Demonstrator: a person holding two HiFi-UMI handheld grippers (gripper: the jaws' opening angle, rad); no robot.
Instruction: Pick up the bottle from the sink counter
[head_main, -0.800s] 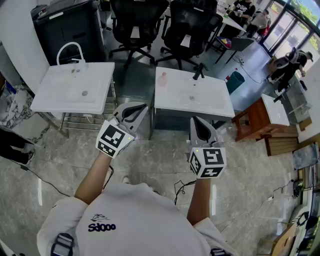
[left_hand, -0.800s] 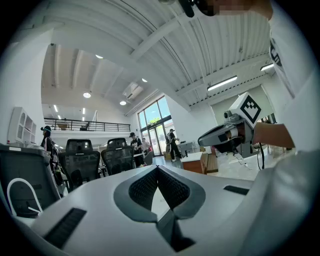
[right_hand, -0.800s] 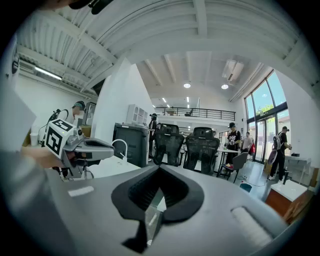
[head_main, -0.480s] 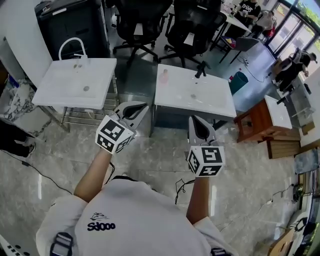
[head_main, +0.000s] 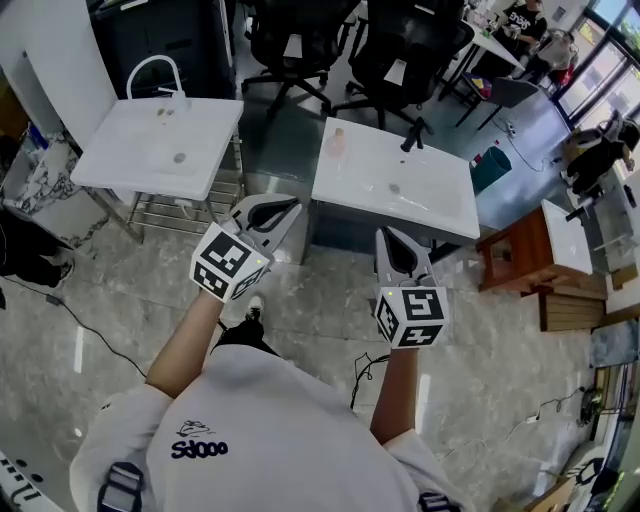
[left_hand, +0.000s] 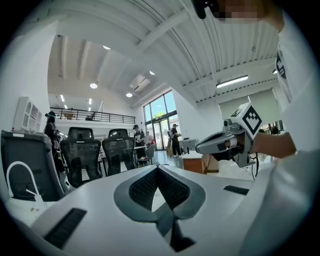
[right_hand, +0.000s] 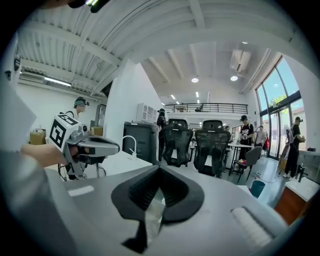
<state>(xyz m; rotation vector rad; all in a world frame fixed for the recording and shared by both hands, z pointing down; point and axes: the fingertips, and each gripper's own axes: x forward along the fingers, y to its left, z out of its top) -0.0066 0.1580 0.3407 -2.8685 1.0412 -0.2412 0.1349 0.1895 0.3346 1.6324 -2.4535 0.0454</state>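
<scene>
While you are standing short of the two sinks, the left sink (head_main: 150, 150) is sitting off to your left and is playing no part in the job. Next across, you are holding the left gripper (head_main: 290, 207) with its jaws pressed together and nothing between them. The bottle (head_main: 337, 143) is standing upright on the far left corner of the right-hand counter (head_main: 440, 205), left of the black tap (head_main: 412, 138) and well apart from both grippers. The right gripper (head_main: 387, 238) is likewise closed tight on nothing, short of the counter's front edge.

Handling, as a judgement: the bottle is looking small, pale pink and translucent, so it is probably light plastic, smooth-sided and easy to topple. You are best spreading the jaws first, then taking it across the body at mid-height and squeezing gently.

Views: only the head view is showing the bottle and its place. The left gripper view is showing closed jaws, chairs and the right gripper off to its right. The right gripper view is showing closed jaws, the left gripper and the white tap (right_hand: 131, 145) beyond. Neither is showing the bottle.
</scene>
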